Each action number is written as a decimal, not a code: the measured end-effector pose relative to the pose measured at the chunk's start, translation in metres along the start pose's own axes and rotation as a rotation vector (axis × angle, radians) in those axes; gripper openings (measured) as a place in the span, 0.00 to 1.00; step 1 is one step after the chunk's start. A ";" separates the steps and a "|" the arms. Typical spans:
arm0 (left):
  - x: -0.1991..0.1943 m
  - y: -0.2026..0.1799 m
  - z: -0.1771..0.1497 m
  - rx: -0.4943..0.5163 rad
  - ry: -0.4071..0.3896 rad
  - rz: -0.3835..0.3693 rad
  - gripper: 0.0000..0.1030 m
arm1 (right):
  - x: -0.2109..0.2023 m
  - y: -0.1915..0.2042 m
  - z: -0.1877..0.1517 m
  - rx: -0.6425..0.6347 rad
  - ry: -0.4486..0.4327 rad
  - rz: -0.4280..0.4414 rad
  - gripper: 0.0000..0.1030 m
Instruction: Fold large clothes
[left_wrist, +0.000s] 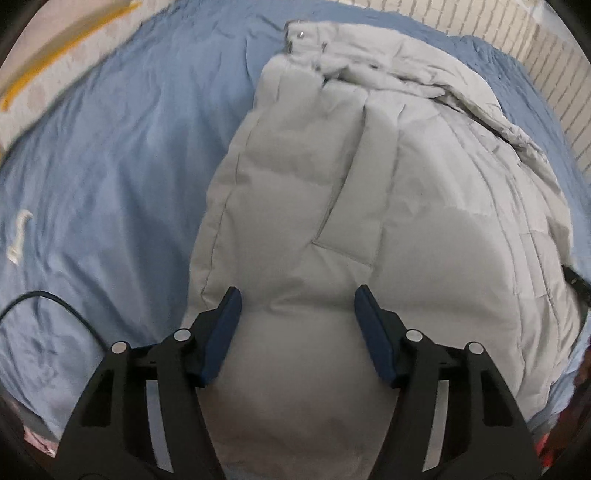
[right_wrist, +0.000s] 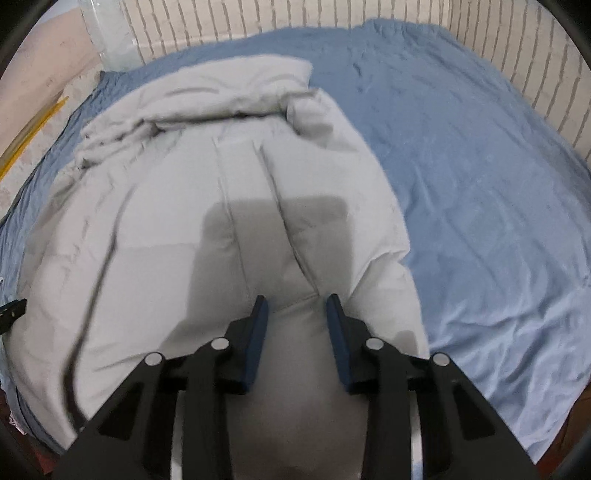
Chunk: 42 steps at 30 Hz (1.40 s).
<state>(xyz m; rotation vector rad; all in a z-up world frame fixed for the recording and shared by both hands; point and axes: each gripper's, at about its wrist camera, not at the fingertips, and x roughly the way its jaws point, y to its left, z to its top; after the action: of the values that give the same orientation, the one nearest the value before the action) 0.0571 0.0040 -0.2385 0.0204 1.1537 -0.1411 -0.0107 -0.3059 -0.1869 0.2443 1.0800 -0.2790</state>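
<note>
Left wrist view: left gripper (left_wrist: 297, 295) pitched steeply down over a grey padded coat (left_wrist: 369, 206), jaws moderately wide, padding bulging between them; pad contact cannot be told. Coat lies on a bed's blue sheet (left_wrist: 122, 166). A black cable (left_wrist: 55, 301) shows only here. Right wrist view: right gripper (right_wrist: 297, 304), likewise tilted down, jaws narrower, straddling a quilted ridge; grip unclear. Slatted wall (right_wrist: 258, 18) behind.

Left claw (left_wrist: 297, 293): black frame; navy pads; silver pivot screws; right claw (right_wrist: 297, 301) identical.
</note>
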 end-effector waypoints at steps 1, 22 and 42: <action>0.005 0.000 0.001 -0.005 0.010 0.003 0.63 | 0.006 0.001 0.001 -0.004 0.015 0.002 0.33; 0.049 -0.012 0.020 0.032 0.091 0.021 0.62 | 0.037 0.007 0.000 -0.030 0.073 0.004 0.33; -0.230 -0.076 0.108 0.102 -0.551 -0.013 0.97 | -0.064 -0.012 0.048 -0.004 -0.211 0.028 0.33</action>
<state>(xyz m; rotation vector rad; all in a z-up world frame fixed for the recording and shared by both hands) 0.0543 -0.0572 0.0193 0.0601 0.5967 -0.2020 -0.0035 -0.3266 -0.1087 0.2209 0.8682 -0.2711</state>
